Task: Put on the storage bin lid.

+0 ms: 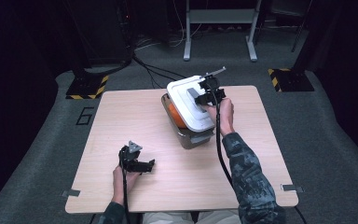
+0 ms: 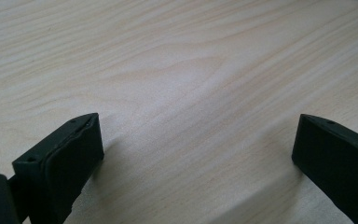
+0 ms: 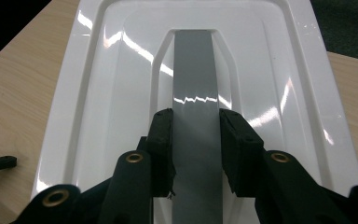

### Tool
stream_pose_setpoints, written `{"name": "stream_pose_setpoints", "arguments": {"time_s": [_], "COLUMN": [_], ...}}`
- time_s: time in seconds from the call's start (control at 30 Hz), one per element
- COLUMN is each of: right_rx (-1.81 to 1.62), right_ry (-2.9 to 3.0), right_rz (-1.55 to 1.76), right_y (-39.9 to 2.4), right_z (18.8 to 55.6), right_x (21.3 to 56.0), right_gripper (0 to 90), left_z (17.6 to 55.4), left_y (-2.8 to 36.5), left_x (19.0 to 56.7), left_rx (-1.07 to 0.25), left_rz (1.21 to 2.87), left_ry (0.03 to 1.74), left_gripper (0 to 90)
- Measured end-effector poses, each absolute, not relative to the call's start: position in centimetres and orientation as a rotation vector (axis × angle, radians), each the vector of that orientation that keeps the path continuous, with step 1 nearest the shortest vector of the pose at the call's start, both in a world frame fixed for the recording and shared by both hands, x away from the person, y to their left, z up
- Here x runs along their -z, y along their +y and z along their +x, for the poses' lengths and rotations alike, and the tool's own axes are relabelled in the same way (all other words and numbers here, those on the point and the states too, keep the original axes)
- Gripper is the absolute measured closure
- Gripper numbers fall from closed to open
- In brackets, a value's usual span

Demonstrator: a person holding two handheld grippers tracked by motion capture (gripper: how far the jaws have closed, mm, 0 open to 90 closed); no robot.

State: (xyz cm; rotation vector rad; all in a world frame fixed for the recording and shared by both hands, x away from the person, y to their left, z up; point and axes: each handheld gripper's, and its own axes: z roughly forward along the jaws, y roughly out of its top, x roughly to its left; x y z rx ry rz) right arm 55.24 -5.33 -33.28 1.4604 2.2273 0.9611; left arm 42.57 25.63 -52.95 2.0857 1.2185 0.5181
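White lid (image 3: 205, 60), right claw (image 3: 196, 140) pinching its grey handle (image 3: 193, 84) lengthwise, apparently tilted over the container (image 1: 193, 137); left claw (image 2: 196, 154) spread on the bench (image 2: 168, 70), well apart.

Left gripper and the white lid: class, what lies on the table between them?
Nothing: the high view shows bare table between the left gripper and the white lid.

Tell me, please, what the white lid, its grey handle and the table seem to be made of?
White lid: probably glossy moulded plastic; it shows sharp light reflections. Grey handle, gripped by the right gripper: smooth, likely plastic too, with a bright glint across it. Table: pale wood or wood-look laminate, matte, with visible grain lines.
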Motion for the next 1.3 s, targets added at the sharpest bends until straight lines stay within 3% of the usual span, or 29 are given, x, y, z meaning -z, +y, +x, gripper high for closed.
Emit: {"name": "stream_pose_setpoints", "arguments": {"time_s": [0.67, 1.13, 1.27, 1.3], "right_rx": [-0.861, -0.854, -0.907, -0.912], "right_ry": [2.244, 2.232, 2.251, 2.243], "right_rz": [1.445, 1.476, 1.465, 1.461], "right_y": [-1.0, -1.0, -1.5, -1.6], "right_z": [55.9, 56.0, 56.1, 56.0], "right_x": [36.7, 37.7, 37.7, 37.6], "right_gripper": [66.5, 64.8, 40.9, 30.9], "left_z": [42.6, 42.6, 42.6, 42.6], "left_y": [25.6, 25.6, 25.7, 25.7], "left_x": [52.9, 53.0, 52.9, 52.9], "left_rx": [-0.522, -0.530, -0.523, -0.526], "left_rz": [2.087, 2.083, 2.089, 2.092], "left_ry": [1.216, 1.215, 1.213, 1.210], "left_gripper": [1.7, 1.7, 1.7, 1.7]}}
